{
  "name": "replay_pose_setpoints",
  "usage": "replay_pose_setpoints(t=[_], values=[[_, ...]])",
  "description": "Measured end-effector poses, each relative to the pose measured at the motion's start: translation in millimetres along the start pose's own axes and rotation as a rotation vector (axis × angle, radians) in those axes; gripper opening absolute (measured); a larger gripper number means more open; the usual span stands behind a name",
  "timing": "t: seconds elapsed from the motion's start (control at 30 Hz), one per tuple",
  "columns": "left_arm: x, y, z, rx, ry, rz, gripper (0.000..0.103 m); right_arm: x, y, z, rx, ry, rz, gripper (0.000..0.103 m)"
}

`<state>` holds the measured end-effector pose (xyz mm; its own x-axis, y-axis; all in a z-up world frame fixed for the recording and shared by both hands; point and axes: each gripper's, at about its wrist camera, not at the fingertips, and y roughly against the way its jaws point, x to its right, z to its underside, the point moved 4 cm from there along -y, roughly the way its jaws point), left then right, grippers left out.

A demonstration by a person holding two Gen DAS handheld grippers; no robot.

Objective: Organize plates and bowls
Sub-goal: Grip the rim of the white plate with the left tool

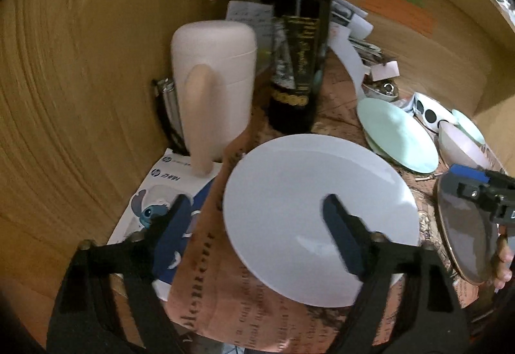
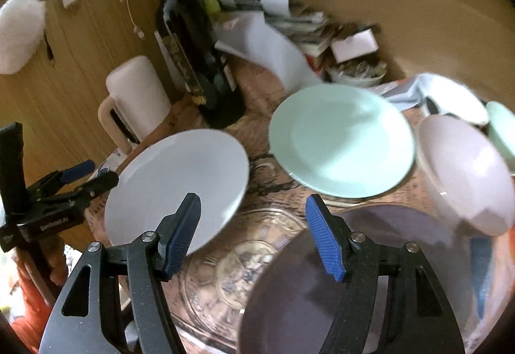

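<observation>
The left gripper [image 1: 257,212] is open above the white plate [image 1: 309,186]. The right gripper [image 2: 252,218] is also open, grasping nothing, over the dark plate [image 2: 289,305].

Both the left gripper [image 1: 257,218] and the right gripper [image 2: 252,235] have speckled black frames, silver screws at the joints and ribbed blue finger pads [image 2: 323,241].

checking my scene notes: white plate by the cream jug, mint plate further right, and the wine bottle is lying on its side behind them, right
Not quite. The wine bottle stands upright, not on its side; the left wrist view shows it on its base behind the white plate. The rest holds: the white plate sits by the cream jug, and the mint plate lies further right.
</observation>
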<state>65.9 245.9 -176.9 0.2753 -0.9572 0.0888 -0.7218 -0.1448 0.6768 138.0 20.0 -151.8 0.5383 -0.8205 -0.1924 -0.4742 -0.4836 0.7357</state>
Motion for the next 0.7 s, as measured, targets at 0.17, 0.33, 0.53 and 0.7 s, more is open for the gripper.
replay_pose_setpoints(t=[0.17, 0.33, 0.53, 0.7], values=[[-13, -9, 1, -0.043, 0.026, 0.032, 0.053, -5, -23, 0, -0.071, -0.001, -0.007, 0.041], [-15, -21, 5, -0.086, 0.034, 0.062, 0.043, -12, -38, 1, -0.109, 0.019, 0.002, 0.033], [-15, -37, 12, -0.142, 0.040, 0.085, 0.034, -14, -53, 3, -0.159, 0.031, 0.015, 0.026], [-13, -43, 13, -0.155, 0.045, 0.108, 0.033, -13, -62, 5, -0.195, 0.024, 0.001, 0.022]])
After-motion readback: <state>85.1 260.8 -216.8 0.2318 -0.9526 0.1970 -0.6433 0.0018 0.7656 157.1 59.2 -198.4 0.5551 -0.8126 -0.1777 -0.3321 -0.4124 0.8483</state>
